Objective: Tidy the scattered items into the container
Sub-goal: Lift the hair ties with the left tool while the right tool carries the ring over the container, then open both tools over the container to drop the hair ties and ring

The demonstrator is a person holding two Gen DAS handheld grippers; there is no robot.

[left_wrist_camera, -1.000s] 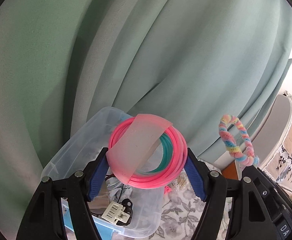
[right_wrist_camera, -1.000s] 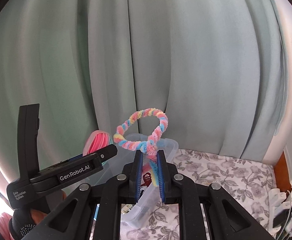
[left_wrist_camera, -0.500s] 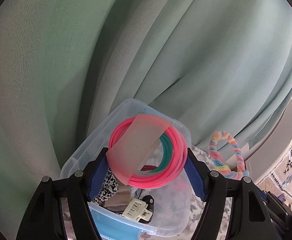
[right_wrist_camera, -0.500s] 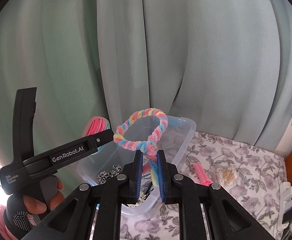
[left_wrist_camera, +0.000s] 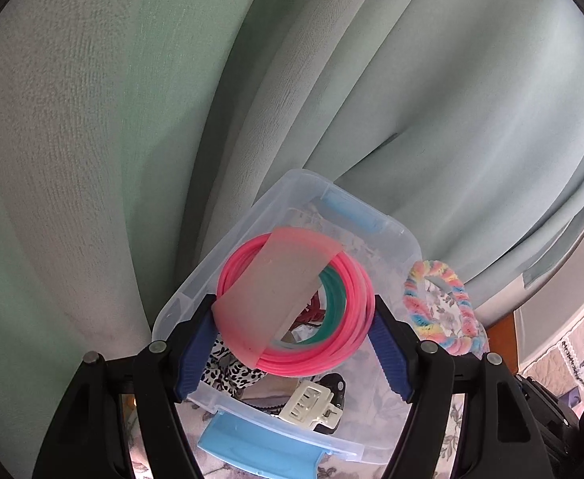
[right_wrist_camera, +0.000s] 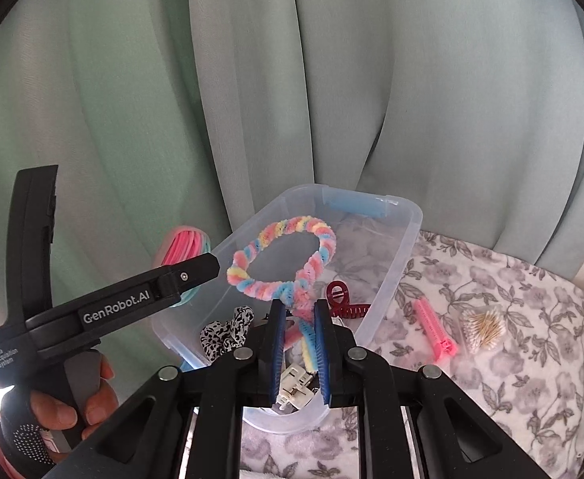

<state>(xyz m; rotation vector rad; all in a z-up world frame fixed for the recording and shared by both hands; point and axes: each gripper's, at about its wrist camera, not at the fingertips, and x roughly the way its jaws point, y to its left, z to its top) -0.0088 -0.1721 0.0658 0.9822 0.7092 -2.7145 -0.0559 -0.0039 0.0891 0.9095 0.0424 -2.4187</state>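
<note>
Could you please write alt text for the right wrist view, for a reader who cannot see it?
The right gripper pinches a pastel twisted chenille loop above a clear plastic bin already holding hair clips and a scrunchie. To its left, the left gripper holds pink bands. A pink curler and cotton swabs lie on the floral cloth.

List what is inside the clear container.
Inside the clear container: dark red claw clip, black-and-white scrunchie, cream claw clip. The held pipe-cleaner ring and fingers hide parts of its floor.

Pink and teal rings (left_wrist_camera: 333,319), pastel rainbow loop (right_wrist_camera: 288,263), leopard-print scrunchie (right_wrist_camera: 228,333), grey floral cloth (right_wrist_camera: 511,363), green curtain (right_wrist_camera: 411,80)
</note>
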